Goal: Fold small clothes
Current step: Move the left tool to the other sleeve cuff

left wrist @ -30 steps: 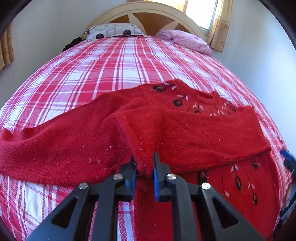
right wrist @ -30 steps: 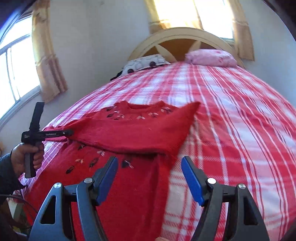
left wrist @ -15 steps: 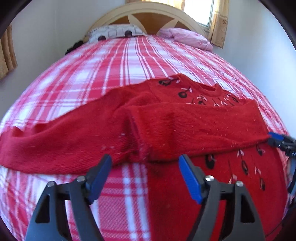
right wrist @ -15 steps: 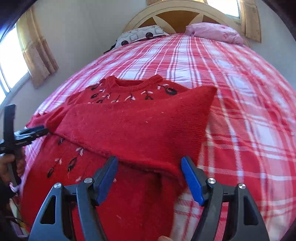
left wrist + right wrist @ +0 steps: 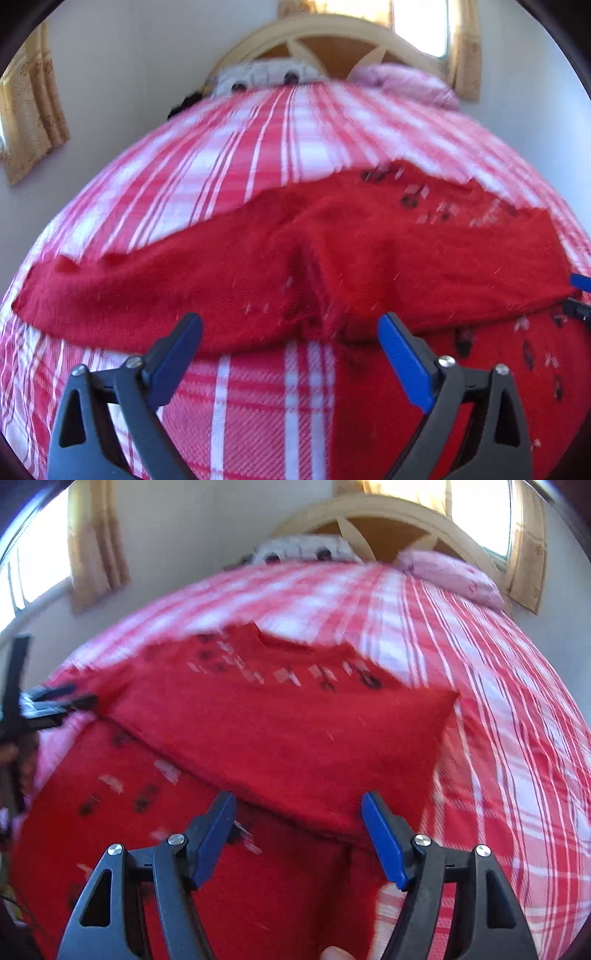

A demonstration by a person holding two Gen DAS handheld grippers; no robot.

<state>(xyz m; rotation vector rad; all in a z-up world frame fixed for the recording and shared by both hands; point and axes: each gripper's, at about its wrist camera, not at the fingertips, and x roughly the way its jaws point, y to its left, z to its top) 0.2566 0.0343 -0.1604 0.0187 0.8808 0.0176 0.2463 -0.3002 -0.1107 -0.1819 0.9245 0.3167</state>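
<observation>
Your left gripper (image 5: 290,334) tilts down over the near edge of the bed (image 5: 258,177), jaws spread wide; they have just been opening, and nothing sits between them but plaid cover and the edge of the sweater (image 5: 332,258) just ahead. The sweater lies flat across the bed, neckline toward the headboard, one sleeve folded across its chest and the other stretched out to the left in your left view. Your right gripper (image 5: 299,812) also points steeply down, jaws apart over the folded sleeve's lower edge (image 5: 295,760), not pressing on the knit. A fingertip (image 5: 334,952) shows at the bottom of the right view. Both views are blurred.
</observation>
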